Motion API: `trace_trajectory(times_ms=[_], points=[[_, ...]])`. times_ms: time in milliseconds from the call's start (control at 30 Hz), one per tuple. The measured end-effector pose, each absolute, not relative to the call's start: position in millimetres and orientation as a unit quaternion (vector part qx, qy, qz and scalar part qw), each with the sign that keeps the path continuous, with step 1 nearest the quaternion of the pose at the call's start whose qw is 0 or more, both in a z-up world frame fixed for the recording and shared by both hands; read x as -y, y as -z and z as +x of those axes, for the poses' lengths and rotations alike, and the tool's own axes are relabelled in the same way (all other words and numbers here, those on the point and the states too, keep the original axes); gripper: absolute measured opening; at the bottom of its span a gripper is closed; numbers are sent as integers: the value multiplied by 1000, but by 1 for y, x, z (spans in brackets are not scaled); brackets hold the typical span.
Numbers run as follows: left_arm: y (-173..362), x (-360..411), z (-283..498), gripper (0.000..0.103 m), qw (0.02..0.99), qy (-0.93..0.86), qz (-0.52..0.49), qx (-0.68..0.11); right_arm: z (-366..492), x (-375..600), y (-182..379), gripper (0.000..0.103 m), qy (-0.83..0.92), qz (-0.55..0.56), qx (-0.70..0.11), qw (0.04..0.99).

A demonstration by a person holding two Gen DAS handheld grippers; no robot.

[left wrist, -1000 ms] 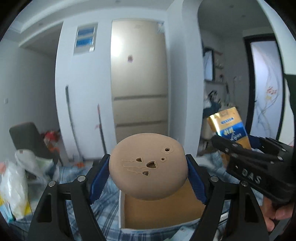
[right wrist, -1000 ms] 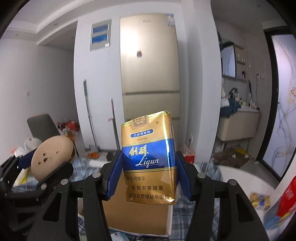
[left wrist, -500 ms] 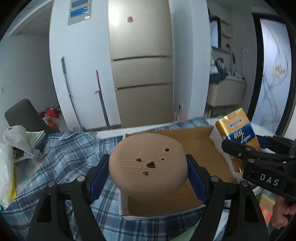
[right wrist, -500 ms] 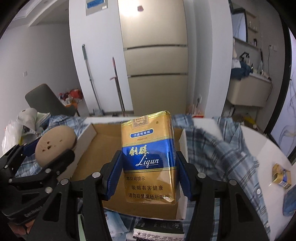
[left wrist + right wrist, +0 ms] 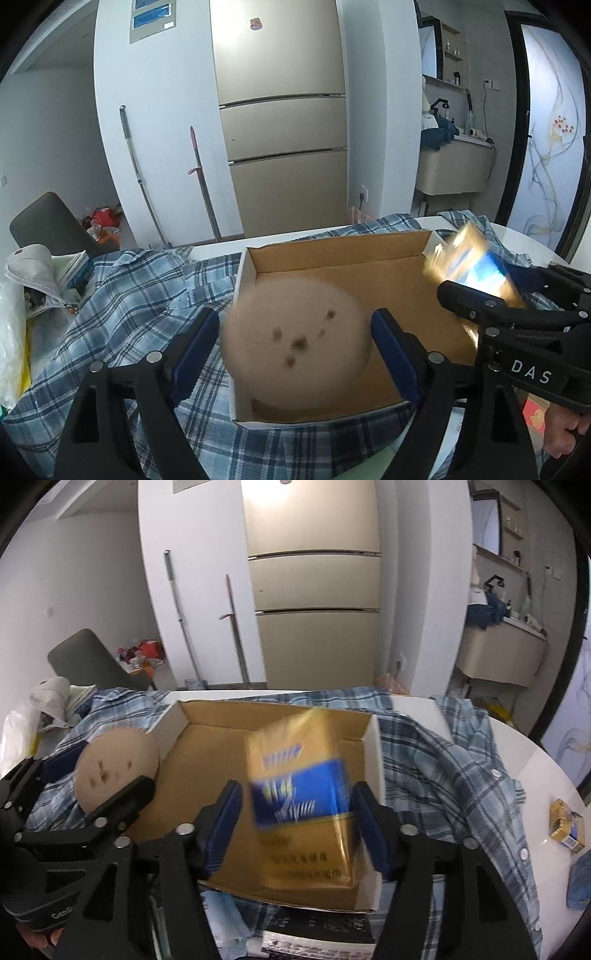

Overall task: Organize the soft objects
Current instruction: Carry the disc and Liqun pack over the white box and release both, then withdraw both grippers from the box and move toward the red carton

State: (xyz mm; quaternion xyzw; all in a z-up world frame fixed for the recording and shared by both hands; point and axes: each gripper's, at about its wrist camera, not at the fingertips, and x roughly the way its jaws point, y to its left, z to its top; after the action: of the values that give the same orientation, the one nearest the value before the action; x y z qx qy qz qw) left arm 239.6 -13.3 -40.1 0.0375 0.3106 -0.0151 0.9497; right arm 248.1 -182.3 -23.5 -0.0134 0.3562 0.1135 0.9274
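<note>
Release over the box (image 5: 332, 245) is what both views suggest; each claw is held above the open cardboard interior so that whatever is let go lands inside, not on the checked shirt (image 5: 140, 295) that lies around and under it.

The left claw (image 5: 295, 321) is seen with its blue pads spread just wider than the round pad (image 5: 295, 339); a thin gap shows on the near-left side; the round pad is smeared while the fingers are sharp, so it is judged to be loose and dropping towards the near-left corner of the box.

The right claw (image 5: 295, 790) is likewise parted; slivers of cardboard are visible between each blue pad and the cigarette pack (image 5: 303, 794); the cigarette pack is blurred and tipped slightly, hanging over the right half of the box floor, close to the right wall.

The round pad is tan, disc-shaped and plump, marked with a few small dark holes near its middle; its edges look rounded, as foam would. The cigarette pack is gold with a blue band and dark print low on its face; its wrapping appears glossy and slightly creased, as a soft pack would be.

A second small pack (image 5: 567, 823) lies on the white table (image 5: 517, 746), well apart to the right, not yet collected.
</note>
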Motion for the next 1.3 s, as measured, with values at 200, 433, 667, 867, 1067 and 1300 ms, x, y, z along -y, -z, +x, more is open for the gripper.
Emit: trace_trajectory(times_ms=[200, 433, 667, 867, 1067, 1300], points=[[34, 13, 234, 92, 955, 13, 39, -293, 249, 189, 22, 69, -112, -1, -354, 929], [29, 13, 228, 93, 959, 11, 37, -281, 246, 191, 14, 69, -108, 0, -340, 934], [5, 10, 213, 93, 969, 8, 18, -245, 238, 195, -4, 69, -99, -1, -316, 944], [-14, 18, 195, 93, 973, 10, 21, -228, 213, 199, -28, 70, -100, -12, -289, 952], [-37, 18, 160, 93, 980, 9, 19, -197, 180, 216, -49, 73, -99, -9, -264, 959], [-48, 15, 104, 93, 986, 18, 12, -163, 134, 232, -54, 95, -106, -2, -241, 965]])
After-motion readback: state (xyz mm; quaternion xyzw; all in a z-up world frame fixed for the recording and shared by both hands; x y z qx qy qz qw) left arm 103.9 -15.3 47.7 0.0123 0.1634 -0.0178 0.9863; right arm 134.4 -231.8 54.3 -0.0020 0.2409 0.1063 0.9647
